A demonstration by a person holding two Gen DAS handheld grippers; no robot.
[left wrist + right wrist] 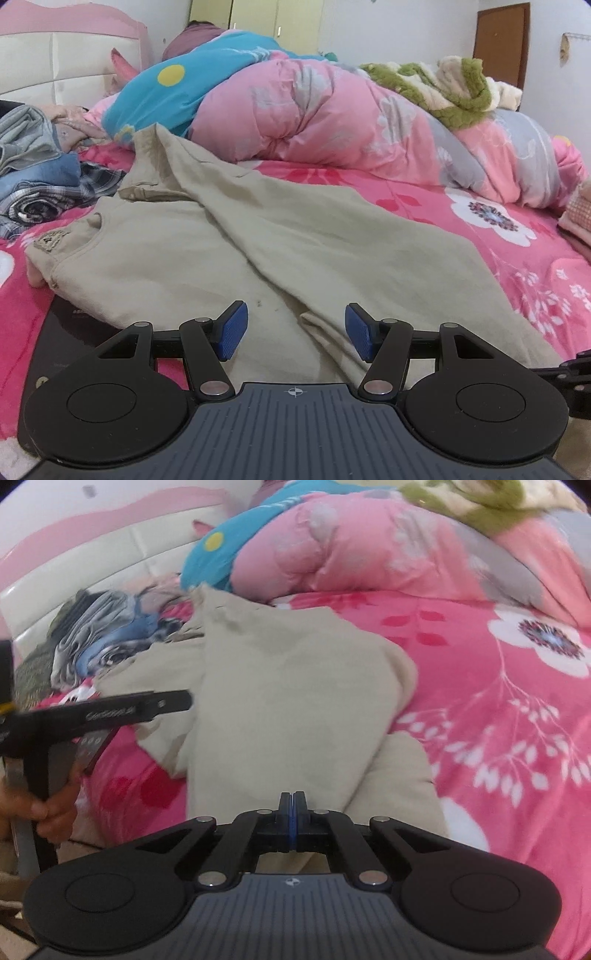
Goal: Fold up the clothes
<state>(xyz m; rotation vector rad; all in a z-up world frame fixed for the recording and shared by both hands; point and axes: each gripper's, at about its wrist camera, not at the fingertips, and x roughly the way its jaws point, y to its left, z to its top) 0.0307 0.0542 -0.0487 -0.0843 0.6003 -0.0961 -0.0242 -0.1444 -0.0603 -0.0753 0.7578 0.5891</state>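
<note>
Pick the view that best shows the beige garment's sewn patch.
Left wrist view: the patch sits sharp on the beige garment beside its neckline. The right wrist view shows the garment blurred, with no patch visible.

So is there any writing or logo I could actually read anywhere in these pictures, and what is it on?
Nothing reads clearly.
Patch on the beige garment: too small to read.
White lettering on the side of the left gripper: blurred, unreadable.
Crosshair sign on the gripper body: a symbol, no words.
</note>
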